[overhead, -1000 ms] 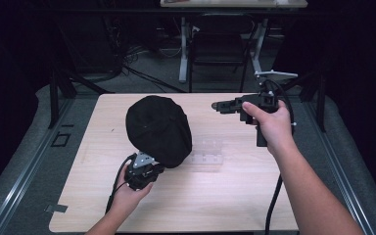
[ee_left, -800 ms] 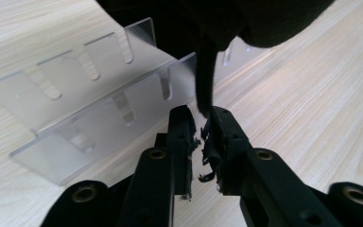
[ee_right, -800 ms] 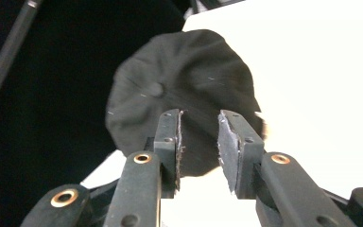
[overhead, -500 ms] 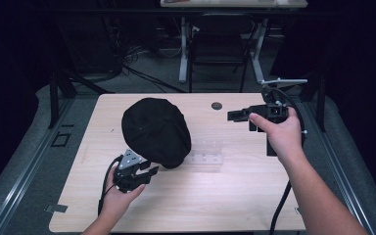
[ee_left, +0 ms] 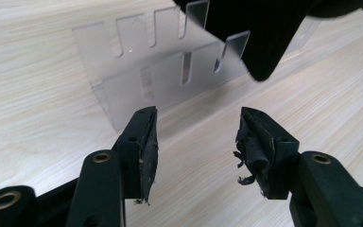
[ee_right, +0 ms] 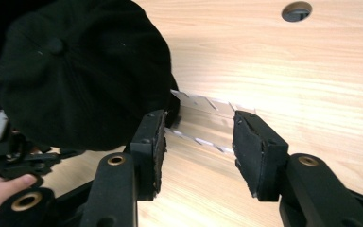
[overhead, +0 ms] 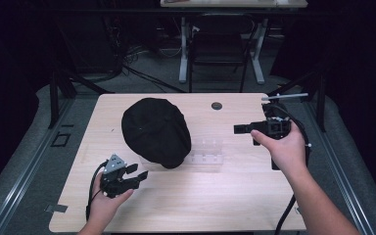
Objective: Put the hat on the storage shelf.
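Black cap (overhead: 155, 131) between both parted tools.

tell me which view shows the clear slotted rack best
The left gripper view: the clear rack sits close ahead, its slots and walls plain, one end under the black cap. The right gripper view catches only a glinting strip beside the cap. The high view shows it small and faint.

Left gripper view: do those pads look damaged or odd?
Yes. The right pad is frayed, with loose shreds hanging off its lower edge; the left pad shows a few loose threads too.
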Demonstrator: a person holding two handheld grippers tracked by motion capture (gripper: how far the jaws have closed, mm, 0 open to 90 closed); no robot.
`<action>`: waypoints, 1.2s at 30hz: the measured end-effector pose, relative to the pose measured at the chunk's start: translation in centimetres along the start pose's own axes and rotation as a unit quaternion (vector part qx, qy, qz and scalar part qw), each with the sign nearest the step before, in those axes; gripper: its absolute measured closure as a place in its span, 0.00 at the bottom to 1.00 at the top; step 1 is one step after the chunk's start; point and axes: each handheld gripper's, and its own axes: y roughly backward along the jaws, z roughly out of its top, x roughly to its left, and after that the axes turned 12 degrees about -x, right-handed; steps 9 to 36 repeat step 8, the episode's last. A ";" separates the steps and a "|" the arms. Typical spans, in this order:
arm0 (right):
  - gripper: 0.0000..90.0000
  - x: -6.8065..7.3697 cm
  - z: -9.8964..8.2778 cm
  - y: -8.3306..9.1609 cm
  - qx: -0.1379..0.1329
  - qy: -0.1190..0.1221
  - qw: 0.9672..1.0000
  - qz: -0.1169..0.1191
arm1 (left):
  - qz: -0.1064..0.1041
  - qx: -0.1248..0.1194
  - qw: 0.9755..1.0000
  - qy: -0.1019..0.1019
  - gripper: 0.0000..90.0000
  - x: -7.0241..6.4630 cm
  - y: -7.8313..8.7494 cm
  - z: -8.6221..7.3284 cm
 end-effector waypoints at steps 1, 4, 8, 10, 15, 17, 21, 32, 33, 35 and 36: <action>0.60 -0.1 -0.3 0.0 -0.002 0.002 1.000 -0.005 | 0.000 0.000 1.000 0.001 0.53 0.1 0.0 -0.1; 0.59 -0.6 -1.4 0.0 -0.004 0.009 1.000 -0.017 | -0.001 -0.001 1.000 0.003 0.51 0.3 0.1 -0.4; 0.58 -0.9 -3.3 0.1 0.000 0.043 0.998 -0.048 | -0.009 -0.007 1.000 0.005 0.51 0.3 0.1 -0.4; 0.58 -0.9 -3.3 0.1 0.000 0.043 0.998 -0.048 | -0.009 -0.007 1.000 0.005 0.51 0.3 0.1 -0.4; 0.58 -0.9 -3.3 0.1 0.000 0.043 0.998 -0.048 | -0.009 -0.007 1.000 0.005 0.51 0.3 0.1 -0.4; 0.58 -0.9 -3.3 0.1 0.000 0.043 0.998 -0.048 | -0.009 -0.007 1.000 0.005 0.51 0.3 0.1 -0.4; 0.58 -0.9 -3.3 0.1 0.000 0.043 0.998 -0.048 | -0.009 -0.007 1.000 0.005 0.51 0.3 0.1 -0.4; 0.58 -0.9 -3.3 0.1 0.000 0.043 0.998 -0.048 | -0.009 -0.007 1.000 0.005 0.51 0.3 0.1 -0.4; 0.58 -0.9 -3.3 0.1 0.000 0.043 0.998 -0.048 | -0.009 -0.007 1.000 0.005 0.51 0.3 0.1 -0.4; 0.58 -0.9 -3.3 0.1 0.000 0.043 0.998 -0.048 | -0.009 -0.007 1.000 0.005 0.51 0.3 0.1 -0.4; 0.58 -0.9 -3.3 0.1 0.000 0.043 0.998 -0.048 | -0.009 -0.007 1.000 0.005 0.51 0.3 0.1 -0.4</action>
